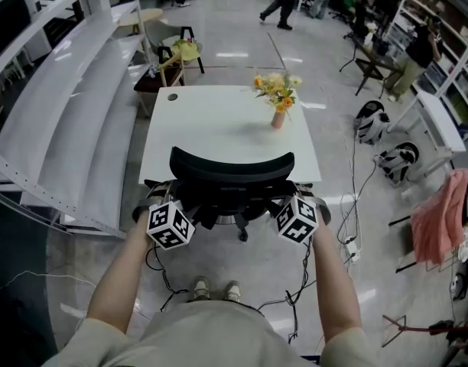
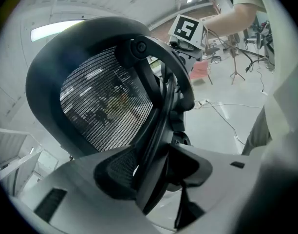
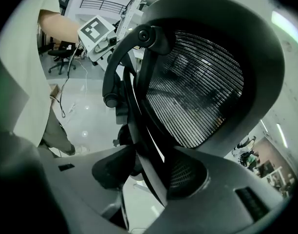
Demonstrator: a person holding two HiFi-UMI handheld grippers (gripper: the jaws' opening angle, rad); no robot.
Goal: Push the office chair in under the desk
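Note:
The black mesh-backed office chair (image 1: 232,167) stands at the near edge of the white desk (image 1: 211,121), its seat tucked beneath the top. My left gripper (image 1: 178,199) is at the left side of the backrest and my right gripper (image 1: 290,199) at the right side, each behind its marker cube. In the left gripper view, the left gripper (image 2: 156,172) has a dark bar of the chair's back frame (image 2: 161,116) running between its jaws. The right gripper (image 3: 149,174) straddles the matching bar (image 3: 139,111) in the same way. Both pairs of jaws stand wide, with slivers of floor showing beside the bars.
A vase of yellow flowers (image 1: 277,98) stands on the desk's far right. White shelving (image 1: 66,113) runs along the left. A small stool (image 1: 169,60) sits behind the desk. Cables and a power strip (image 1: 350,247) lie on the floor right of me, near a pink cloth (image 1: 440,212).

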